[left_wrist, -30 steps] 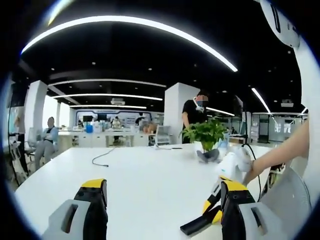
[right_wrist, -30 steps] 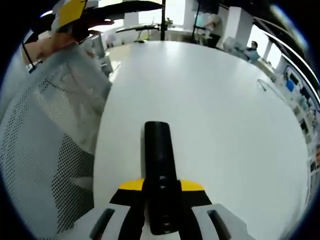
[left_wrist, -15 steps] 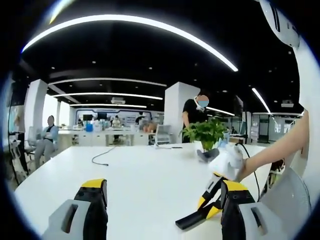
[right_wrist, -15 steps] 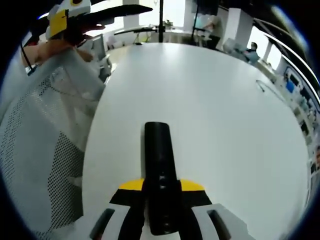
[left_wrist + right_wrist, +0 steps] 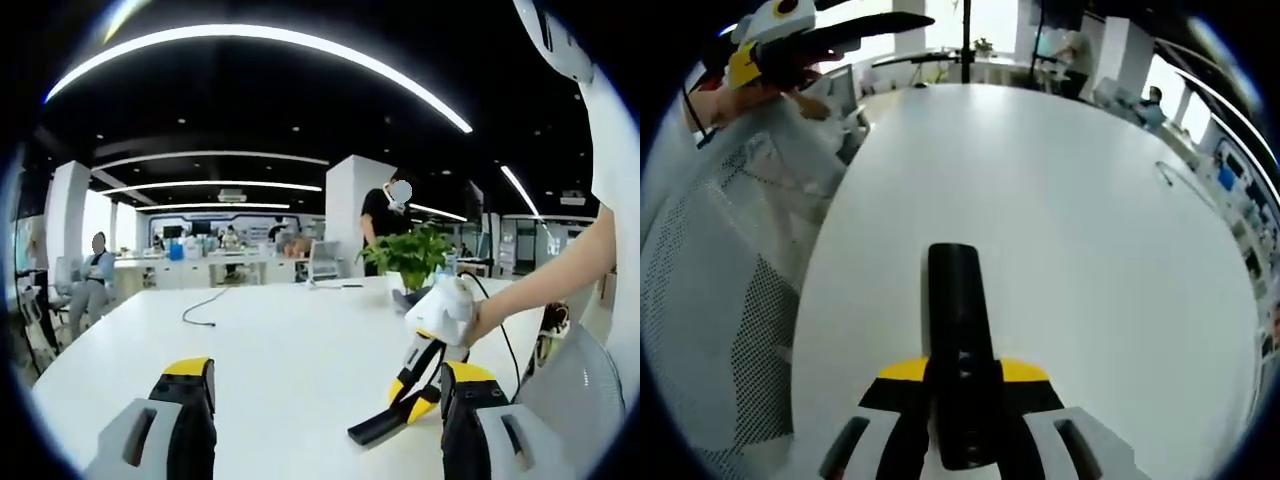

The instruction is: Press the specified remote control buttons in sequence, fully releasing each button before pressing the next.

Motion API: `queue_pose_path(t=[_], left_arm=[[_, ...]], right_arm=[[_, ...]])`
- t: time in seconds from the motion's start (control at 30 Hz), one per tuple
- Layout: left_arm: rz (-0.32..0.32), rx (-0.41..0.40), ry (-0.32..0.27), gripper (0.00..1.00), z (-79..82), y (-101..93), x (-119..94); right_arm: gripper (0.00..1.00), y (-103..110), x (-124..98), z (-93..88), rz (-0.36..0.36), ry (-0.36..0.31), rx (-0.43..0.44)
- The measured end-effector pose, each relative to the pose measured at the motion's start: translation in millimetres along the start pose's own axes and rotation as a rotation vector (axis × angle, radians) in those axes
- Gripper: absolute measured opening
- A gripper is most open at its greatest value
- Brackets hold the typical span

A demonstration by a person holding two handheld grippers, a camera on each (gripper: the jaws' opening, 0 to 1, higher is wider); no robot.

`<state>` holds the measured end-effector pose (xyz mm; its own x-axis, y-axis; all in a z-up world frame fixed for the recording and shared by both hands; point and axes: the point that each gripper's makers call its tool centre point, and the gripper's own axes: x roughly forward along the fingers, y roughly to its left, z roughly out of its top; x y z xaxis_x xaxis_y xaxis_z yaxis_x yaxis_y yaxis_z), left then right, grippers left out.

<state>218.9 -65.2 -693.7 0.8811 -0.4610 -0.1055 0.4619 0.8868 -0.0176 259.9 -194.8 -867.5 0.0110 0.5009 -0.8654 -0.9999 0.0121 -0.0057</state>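
A black remote (image 5: pixel 958 330) lies lengthwise between the yellow-and-black jaws of my right gripper (image 5: pixel 962 385), which is shut on its near end. It sticks out above the white table (image 5: pixel 1090 220). In the left gripper view the same remote (image 5: pixel 378 428) slants down to the left from my right gripper (image 5: pixel 412 395), which a person's hand holds. My left gripper (image 5: pixel 327 372) stands open with nothing between its fingers, to the left of the remote. The left gripper (image 5: pixel 840 35) also appears at the right gripper view's top left.
A potted plant (image 5: pixel 408 262) and a thin cable (image 5: pixel 205 305) sit on the far part of the table. A white mesh chair (image 5: pixel 710 300) stands at the table's edge. People and desks fill the office behind.
In the left gripper view, my right gripper with the remote has risen slightly and come a little leftward. The right gripper view has slid further over the table, away from the chair.
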Motion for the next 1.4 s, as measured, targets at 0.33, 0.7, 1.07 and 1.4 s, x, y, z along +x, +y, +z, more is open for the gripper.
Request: queue_pose_path(t=[0.33, 0.7, 1.07, 1.4], left_arm=[[0.008, 0.000, 0.003, 0.96, -0.6, 1.9, 0], [0.002, 0.021, 0.028, 0.96, -5.3, 0.3, 2], [0.014, 0.010, 0.022, 0.96, -4.7, 3.3, 1], [0.016, 0.007, 0.026, 0.96, -6.2, 4.6, 1]], right_arm=[[0.21, -12, 0, -1.0, 0.003, 0.013, -0.004], [0.21, -24, -1, -2.3, 0.012, 0.028, -0.019], [0.21, -39, -2, -4.1, 0.014, 0.048, -0.019], [0.21, -52, -2, -5.8, 0.014, 0.056, -0.016]])
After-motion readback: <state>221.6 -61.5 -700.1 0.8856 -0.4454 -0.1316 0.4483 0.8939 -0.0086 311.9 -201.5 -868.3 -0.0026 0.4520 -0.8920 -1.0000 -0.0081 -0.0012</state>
